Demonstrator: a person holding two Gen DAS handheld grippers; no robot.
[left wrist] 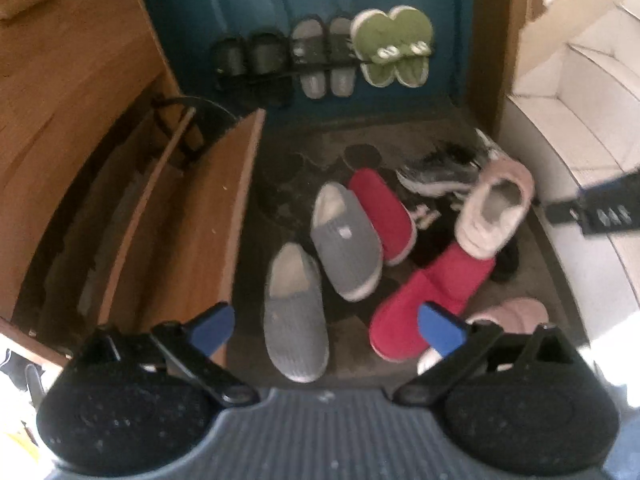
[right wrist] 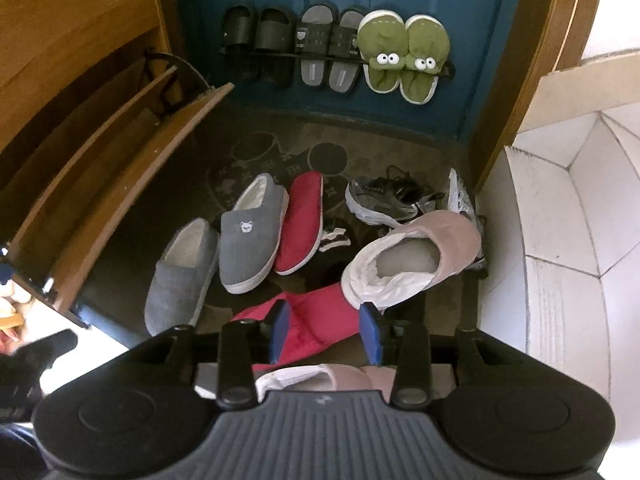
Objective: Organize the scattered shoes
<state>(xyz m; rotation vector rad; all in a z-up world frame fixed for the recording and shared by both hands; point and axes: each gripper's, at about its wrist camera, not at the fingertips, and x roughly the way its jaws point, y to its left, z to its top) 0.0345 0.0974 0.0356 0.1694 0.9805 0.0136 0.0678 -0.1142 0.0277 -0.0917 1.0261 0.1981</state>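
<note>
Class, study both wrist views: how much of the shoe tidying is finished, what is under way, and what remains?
Done: three pairs of slippers hang on the door rack. In hand: nothing; the left gripper and right gripper are both open, the right one above a red slipper. Left: the grey slippers, the other red slipper, pink slippers and dark sneakers lie scattered on the mat.

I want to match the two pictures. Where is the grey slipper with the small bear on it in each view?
Left wrist view: the bear slipper lies at centre, tilted, between the plain grey slipper and a red slipper.
Right wrist view: it lies left of centre, with the same two neighbours.
Shared landmark: the green frog slippers on the blue door's rack, at upper right of both views.
</note>
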